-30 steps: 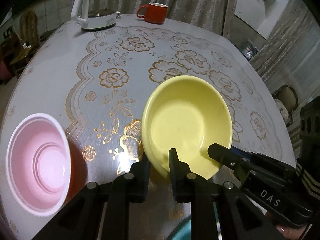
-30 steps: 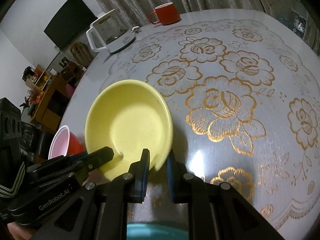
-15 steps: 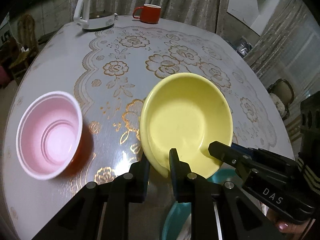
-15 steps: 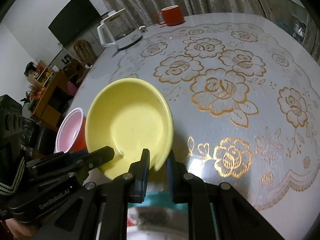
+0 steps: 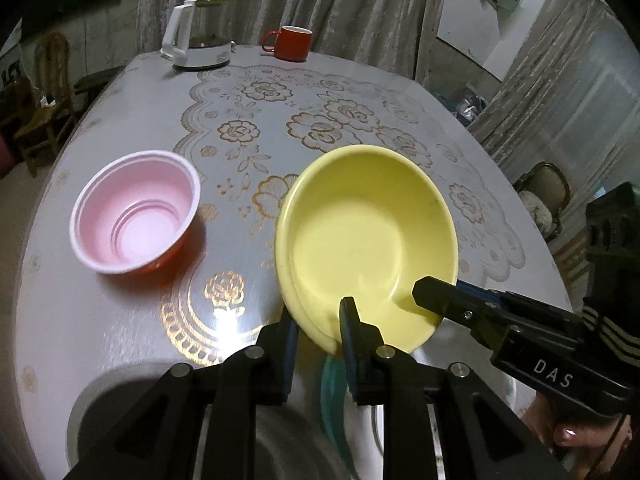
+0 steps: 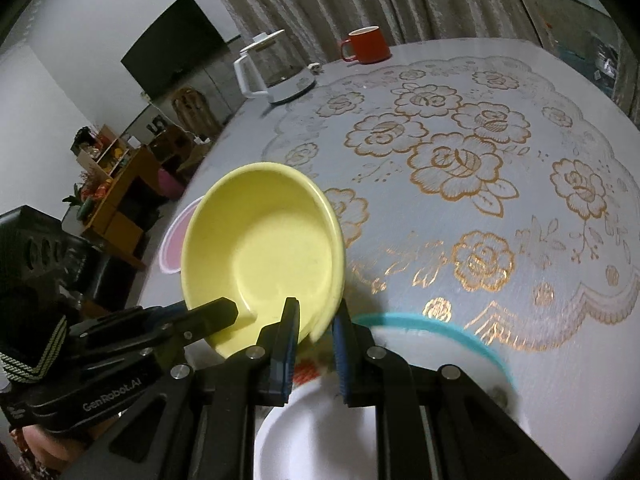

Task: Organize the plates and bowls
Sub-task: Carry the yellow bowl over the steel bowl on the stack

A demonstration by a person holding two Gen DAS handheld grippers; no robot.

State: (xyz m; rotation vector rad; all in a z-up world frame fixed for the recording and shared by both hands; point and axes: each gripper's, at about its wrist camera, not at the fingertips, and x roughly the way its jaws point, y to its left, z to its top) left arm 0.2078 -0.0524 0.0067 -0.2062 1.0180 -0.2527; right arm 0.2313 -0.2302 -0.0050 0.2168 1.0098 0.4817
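The bowl (image 5: 366, 240) at the centre of the frame is plain pale yellow, and the cup (image 5: 136, 216) at the left is pink inside with a white rim and a red outside. The table (image 5: 120, 320) wears a grey-white cloth with gold roses and scalloped edging. At the top stand a red mug (image 5: 294, 43) and a white kettle (image 5: 198, 36); the tongs (image 5: 316, 332) are black with blue pads.

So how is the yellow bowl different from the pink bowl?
The yellow bowl is wide and shallow; the pink bowl is narrower and deeper. The yellow bowl is smooth and yellow all over; the pink bowl has ridges inside and a red outside. The left gripper and right gripper both pinch the yellow bowl's rim and hold it tilted; the pink bowl sits flat on the table, untouched. Both are round and empty.
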